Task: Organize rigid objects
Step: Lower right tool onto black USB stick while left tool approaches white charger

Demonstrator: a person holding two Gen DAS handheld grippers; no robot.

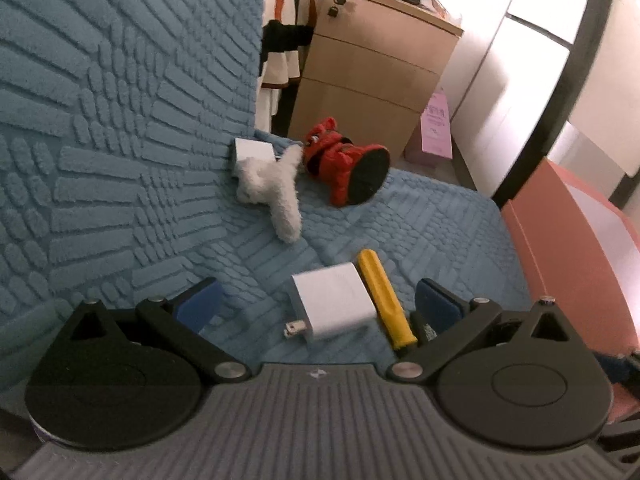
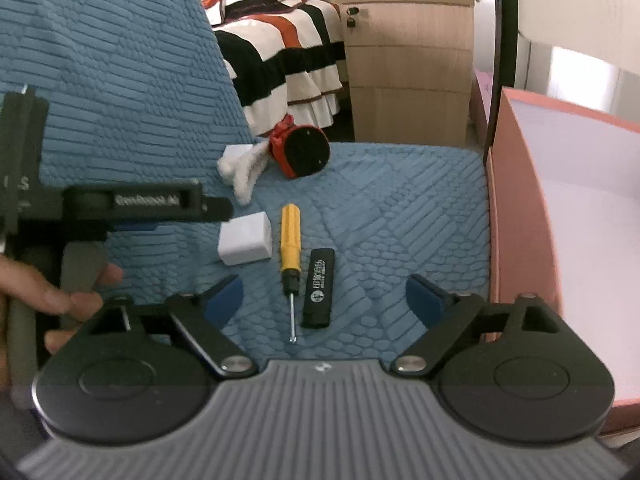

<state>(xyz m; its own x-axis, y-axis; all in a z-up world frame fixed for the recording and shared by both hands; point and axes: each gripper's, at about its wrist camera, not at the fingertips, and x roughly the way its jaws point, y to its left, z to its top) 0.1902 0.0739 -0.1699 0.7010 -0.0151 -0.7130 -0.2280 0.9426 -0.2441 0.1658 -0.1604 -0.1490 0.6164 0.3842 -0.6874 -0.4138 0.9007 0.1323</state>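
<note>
Crowding together mid-seat on the blue cushion [image 2: 380,208], white charger [image 2: 245,240], yellow screwdriver [image 2: 290,236] and black stick [image 2: 319,286] risk a double grab by either wide-open, empty gripper: left gripper [image 1: 318,304], right gripper [image 2: 324,300].

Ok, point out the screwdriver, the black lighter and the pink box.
screwdriver [image 2: 290,236]: right wrist view, on the yellow handle.
black lighter [image 2: 320,284]: right wrist view, middle of its printed face.
pink box [image 2: 510,216]: right wrist view, on its near outer wall.
</note>
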